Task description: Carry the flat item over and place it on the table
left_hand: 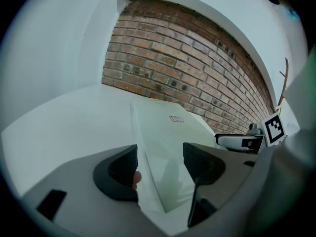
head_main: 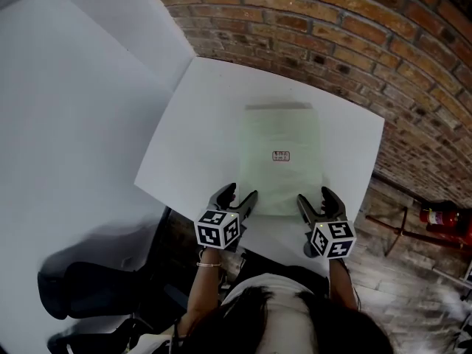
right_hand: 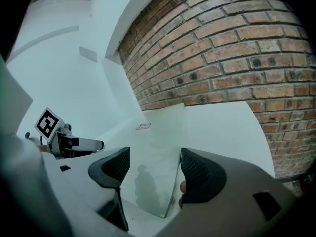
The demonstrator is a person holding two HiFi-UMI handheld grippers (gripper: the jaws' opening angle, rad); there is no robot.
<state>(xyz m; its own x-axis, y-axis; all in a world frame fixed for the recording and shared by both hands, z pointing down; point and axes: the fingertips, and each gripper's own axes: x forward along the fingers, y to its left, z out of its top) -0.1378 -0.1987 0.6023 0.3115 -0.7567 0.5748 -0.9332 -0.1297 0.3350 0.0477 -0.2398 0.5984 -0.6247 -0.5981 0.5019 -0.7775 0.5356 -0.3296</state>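
Left claw (head_main: 237, 193) open wide, straddling near-left corner of flat item (head_main: 284, 161), pads not pressing. Item lying flat by near edge of tabletop (head_main: 193, 116). Right claw (head_main: 313, 195) likewise open, holding nothing, at near-right corner. Placement judged done; only withdrawal outstanding.

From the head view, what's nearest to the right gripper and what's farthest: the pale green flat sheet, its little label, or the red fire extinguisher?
1. Pale green flat sheet: its near corner sits between the open jaws of the right gripper.
2. Little label: in the sheet's middle, farther from the person.
3. Red fire extinguisher: far off to the right, down low.
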